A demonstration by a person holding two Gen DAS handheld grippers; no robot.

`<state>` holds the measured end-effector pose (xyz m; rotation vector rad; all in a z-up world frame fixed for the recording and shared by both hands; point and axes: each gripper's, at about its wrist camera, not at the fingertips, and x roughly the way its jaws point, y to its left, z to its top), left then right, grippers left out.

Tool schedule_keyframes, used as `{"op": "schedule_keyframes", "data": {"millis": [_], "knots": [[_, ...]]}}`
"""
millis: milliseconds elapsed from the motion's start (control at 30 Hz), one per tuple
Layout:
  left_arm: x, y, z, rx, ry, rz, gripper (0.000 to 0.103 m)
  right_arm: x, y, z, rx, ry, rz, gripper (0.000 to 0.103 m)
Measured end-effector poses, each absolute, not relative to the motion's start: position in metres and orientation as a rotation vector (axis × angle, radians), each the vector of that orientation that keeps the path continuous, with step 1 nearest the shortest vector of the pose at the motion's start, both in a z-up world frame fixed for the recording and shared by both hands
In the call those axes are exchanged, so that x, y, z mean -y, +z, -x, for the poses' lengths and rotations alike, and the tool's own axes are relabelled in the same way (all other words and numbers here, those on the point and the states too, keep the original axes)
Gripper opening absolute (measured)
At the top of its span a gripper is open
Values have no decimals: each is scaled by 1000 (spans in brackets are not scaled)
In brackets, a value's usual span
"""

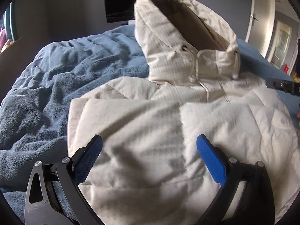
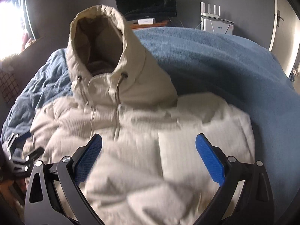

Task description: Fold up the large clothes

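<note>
We see strong daylight flooding in from a blown-out window [image 2: 9,24] at the far left of the right wrist view, washing that corner to pure white glare. The cream jacket [image 1: 168,123] is streaked with soft striped shadows in the left wrist view, brightest on its side nearest the door. In the right wrist view the jacket [image 2: 142,142] is smeared by motion blur. Both views bend heavily, with black vignetting around the jacket and dim grey walls beyond it.
</note>
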<state>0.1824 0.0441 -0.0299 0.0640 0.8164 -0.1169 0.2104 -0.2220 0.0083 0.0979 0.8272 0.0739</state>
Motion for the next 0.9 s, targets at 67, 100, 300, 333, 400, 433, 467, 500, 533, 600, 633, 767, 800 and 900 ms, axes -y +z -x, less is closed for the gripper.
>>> {"op": "schedule_keyframes", "data": {"millis": [67,100,300,333,400,433,467,500,533,600,633,767,800,900], "knots": [[-51,-27,-187,-815,-101,-42,96,222,12,-226,-824,66,-109,96],[-54,-26,-190,-817,-94,-36,96,221,14,-234,-823,61,-119,96],[-62,-11,-219,-790,-47,-17,96,212,27,-278,-775,67,-112,96],[-64,-10,-225,-799,-52,12,96,210,31,-290,-757,70,-109,96],[-70,-6,-238,-823,-60,78,96,210,36,-310,-737,71,-117,95],[-73,-2,-245,-824,-62,103,96,210,38,-317,-726,72,-121,90],[-73,2,-248,-822,-61,110,96,210,39,-322,-718,67,-120,83],[-74,6,-252,-818,-60,113,96,211,38,-328,-720,66,-118,61],[-75,10,-254,-810,-64,113,96,211,34,-336,-744,69,-118,32],[-75,21,-256,-793,-75,96,96,213,30,-333,-749,102,-140,21],[-74,25,-256,-784,-73,88,96,214,30,-327,-728,116,-140,18],[-72,43,-249,-725,-100,106,96,210,29,-282,-647,168,-52,14],[-71,45,-247,-714,-108,118,96,210,26,-267,-628,180,-31,13],[-68,52,-241,-658,-122,154,96,208,19,-241,-609,206,-12,12]]}}
